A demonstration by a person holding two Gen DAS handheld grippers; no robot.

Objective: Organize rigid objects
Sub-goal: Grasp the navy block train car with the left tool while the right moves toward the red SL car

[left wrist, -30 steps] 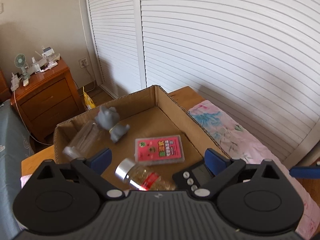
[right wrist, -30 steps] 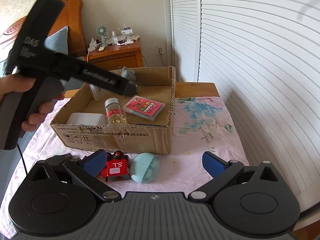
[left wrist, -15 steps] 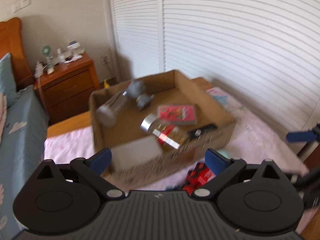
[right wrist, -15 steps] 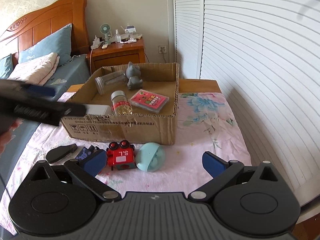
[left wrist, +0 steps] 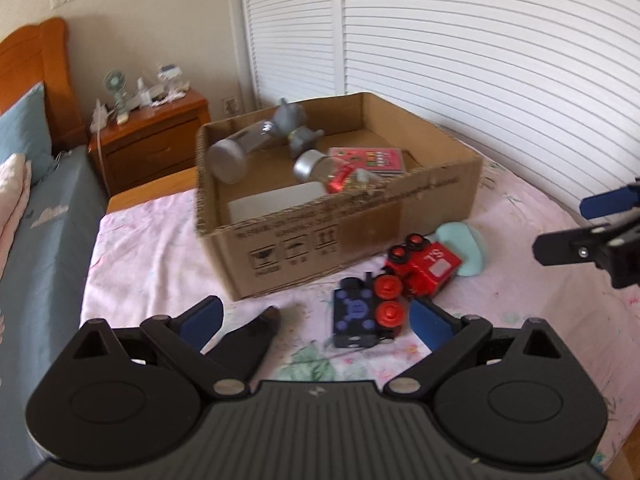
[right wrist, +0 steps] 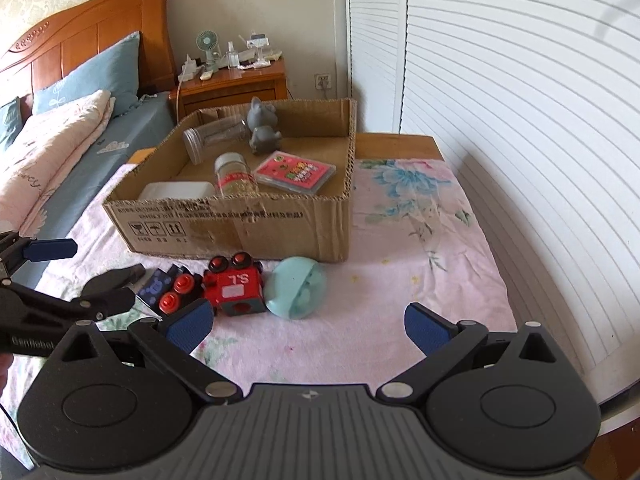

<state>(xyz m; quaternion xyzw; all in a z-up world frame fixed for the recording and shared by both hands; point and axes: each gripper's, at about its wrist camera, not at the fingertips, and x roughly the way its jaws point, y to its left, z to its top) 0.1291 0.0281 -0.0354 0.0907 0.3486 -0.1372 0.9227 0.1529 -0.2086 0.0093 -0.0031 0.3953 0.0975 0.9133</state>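
Status, judged from present layout: partly complete.

Already stowed in cardboard box [right wrist: 256, 216], standing on cloth-covered surface [right wrist: 400, 248]: white flat box [right wrist: 176, 191], pink card case [right wrist: 295, 171], clear empty jar [right wrist: 214, 136] lying on its side, grey figurine [right wrist: 262, 126], gold-filled jar [right wrist: 235, 176].

Still outside, on surface just in front of box: teal round case [right wrist: 297, 287], red toy engine [right wrist: 234, 286], black toy wagon [left wrist: 362, 318] with red wheels, small dark flat object [left wrist: 250, 338]. Engine touching teal case; wagon just beside engine.

Left hand-held gripper [left wrist: 316, 318]: fingers spread wide, nothing between them, poised low over dark object and wagon. Probable next pick: one of those two.

Right hand-held gripper [right wrist: 308, 328]: fingers likewise spread, empty, aimed toward teal case and engine.

View differences:
- Right wrist view only: full box floor and card case face; bed [right wrist: 80, 128] alongside surface.
- Left wrist view only: wagon top with purple pattern, complete outline of dark object. Box contents partly hidden behind near wall.
- Each view: other gripper visible at frame edge.
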